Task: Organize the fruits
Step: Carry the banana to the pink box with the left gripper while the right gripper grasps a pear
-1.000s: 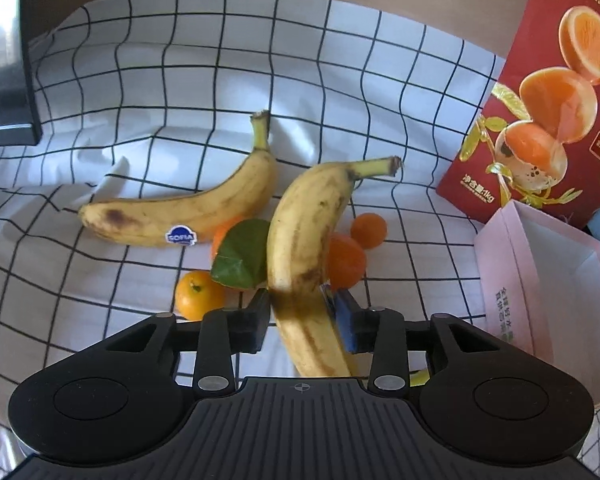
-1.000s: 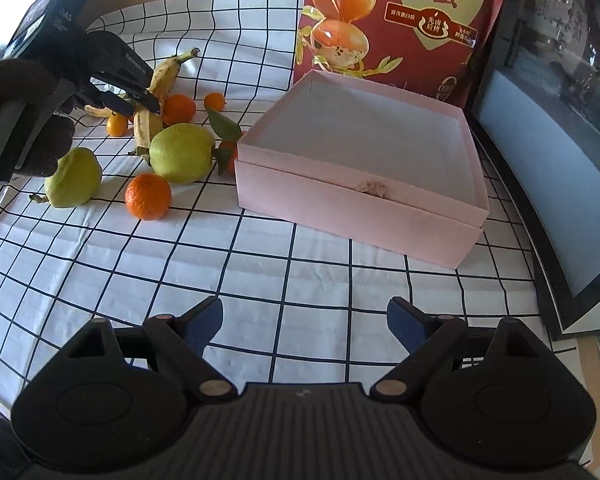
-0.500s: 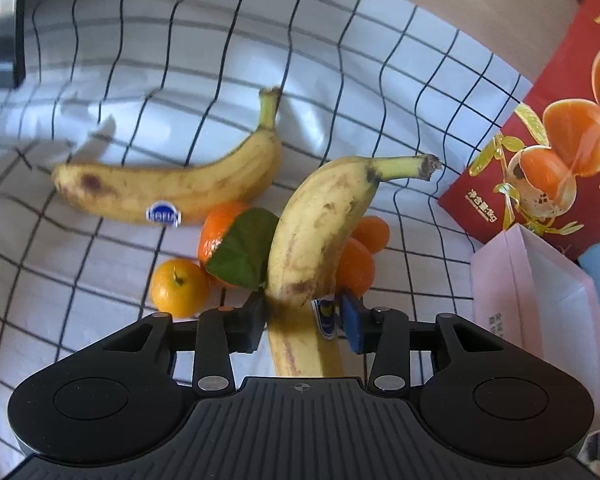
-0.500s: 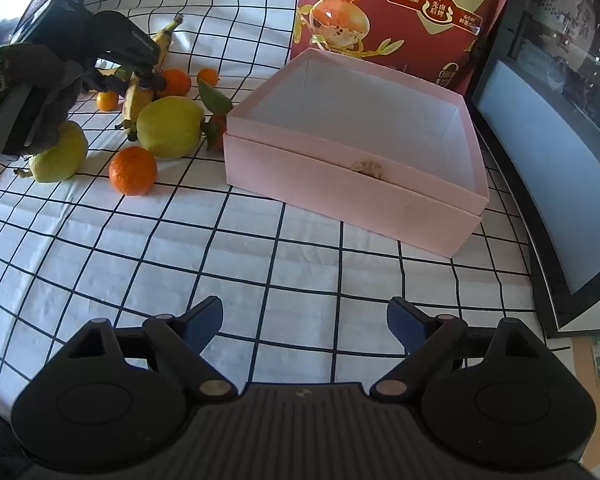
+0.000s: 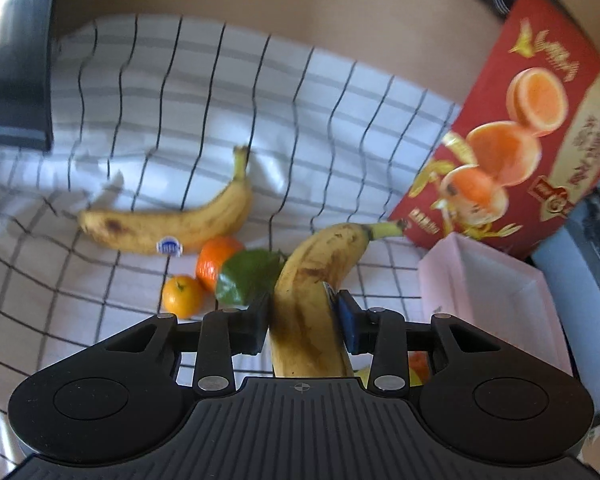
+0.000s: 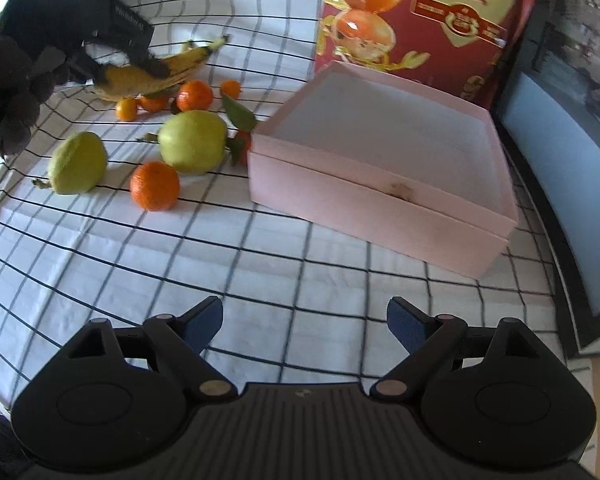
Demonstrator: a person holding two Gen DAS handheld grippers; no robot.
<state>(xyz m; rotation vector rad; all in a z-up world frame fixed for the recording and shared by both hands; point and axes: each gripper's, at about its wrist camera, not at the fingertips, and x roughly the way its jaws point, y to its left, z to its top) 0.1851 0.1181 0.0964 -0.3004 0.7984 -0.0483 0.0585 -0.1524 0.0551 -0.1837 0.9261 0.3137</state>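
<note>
My left gripper [image 5: 303, 316] is shut on a spotted yellow banana [image 5: 312, 280] and holds it lifted above the cloth; it shows in the right wrist view too [image 6: 152, 74]. A second banana [image 5: 172, 224] with a blue sticker lies on the cloth. Small oranges [image 5: 216, 260] and a green leaf [image 5: 248, 276] lie below it. The open pink box [image 6: 384, 152] stands to the right, also seen in the left wrist view [image 5: 496, 300]. Two green pears [image 6: 192, 142] and an orange [image 6: 155, 186] lie left of the box. My right gripper [image 6: 304, 326] is open and empty over the cloth.
A red printed carton [image 6: 424, 16] stands behind the box. A dark framed screen [image 6: 560, 148] lies along the right edge. A dark object [image 5: 12, 76] sits at the far left. The checked cloth [image 6: 260, 264] covers the table.
My left gripper has lifted the banana higher and swung it right toward the pink box. My right gripper has shifted slightly, staying open.
</note>
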